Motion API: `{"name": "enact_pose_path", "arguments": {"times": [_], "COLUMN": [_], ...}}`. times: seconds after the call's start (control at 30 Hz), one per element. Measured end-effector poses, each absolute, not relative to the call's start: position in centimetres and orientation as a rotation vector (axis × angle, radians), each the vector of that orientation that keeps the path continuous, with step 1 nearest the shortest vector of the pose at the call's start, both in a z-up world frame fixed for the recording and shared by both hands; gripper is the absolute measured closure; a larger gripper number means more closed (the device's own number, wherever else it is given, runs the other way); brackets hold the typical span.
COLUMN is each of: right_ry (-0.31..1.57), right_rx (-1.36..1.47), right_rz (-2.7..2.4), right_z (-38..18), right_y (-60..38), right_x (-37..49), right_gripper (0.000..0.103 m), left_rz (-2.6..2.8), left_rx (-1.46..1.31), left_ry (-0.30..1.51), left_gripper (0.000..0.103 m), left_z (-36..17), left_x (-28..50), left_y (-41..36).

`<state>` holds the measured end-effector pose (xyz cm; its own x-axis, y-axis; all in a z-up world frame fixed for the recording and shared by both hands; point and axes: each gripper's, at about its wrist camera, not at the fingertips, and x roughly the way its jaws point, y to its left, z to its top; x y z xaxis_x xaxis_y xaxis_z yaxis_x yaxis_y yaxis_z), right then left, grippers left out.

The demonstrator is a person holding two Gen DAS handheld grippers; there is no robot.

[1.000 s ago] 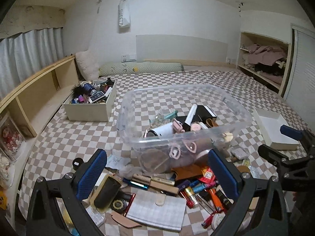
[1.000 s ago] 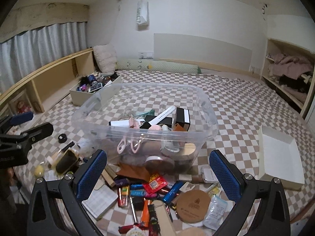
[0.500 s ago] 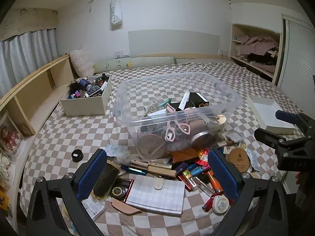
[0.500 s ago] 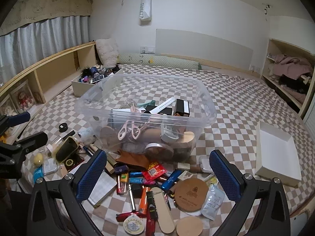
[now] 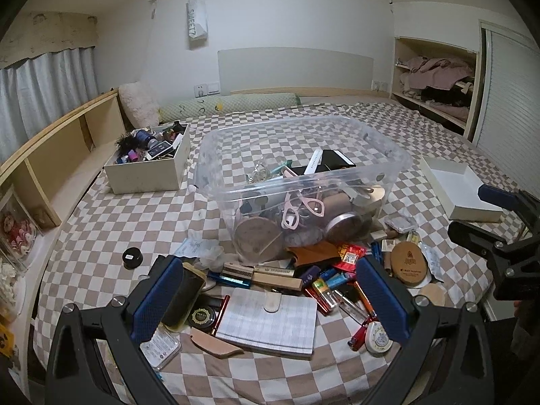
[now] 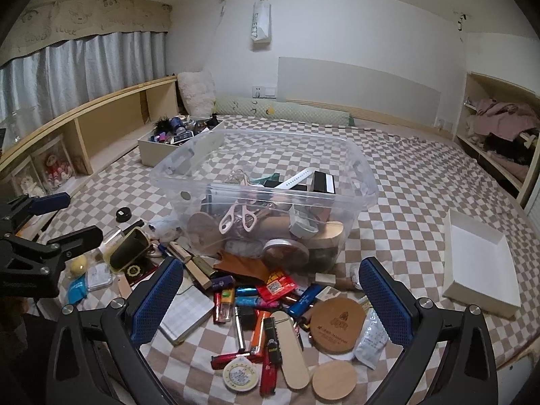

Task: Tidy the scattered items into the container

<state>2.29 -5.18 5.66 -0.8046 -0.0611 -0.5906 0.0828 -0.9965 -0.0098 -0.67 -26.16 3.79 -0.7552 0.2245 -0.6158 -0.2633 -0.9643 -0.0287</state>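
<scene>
Scattered items [image 6: 266, 307] lie on the bed just in front of the clear container [image 5: 303, 182], between it and both grippers. Left gripper [image 5: 270, 297] and right gripper [image 6: 270, 298] hover above the pile, jaws wide, empty. Notebook [image 5: 270, 320] nearest left gripper, long axis crosswise.

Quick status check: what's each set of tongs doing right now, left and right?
Left tongs: open, holding nothing, above the notebook.
Right tongs: open, holding nothing, above the lighters.
</scene>
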Motion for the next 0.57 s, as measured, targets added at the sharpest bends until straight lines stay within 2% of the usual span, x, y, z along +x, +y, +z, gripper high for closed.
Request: {"name": "enact_pose_path", "arguments": {"times": [0.57], "right_ry": [0.059], "right_rx": [0.966], "right_rz": [-2.904], "right_z": [5.28], "right_y": [-5.39], "right_x": [2.31], "right_gripper": [0.000], "left_rz": [2.722], "left_rx": [-0.940], "left_ry": [0.083], "left_gripper": [0.000], "left_z": [3.75], "left_x": [-0.34], "left_y": [-26.26]}}
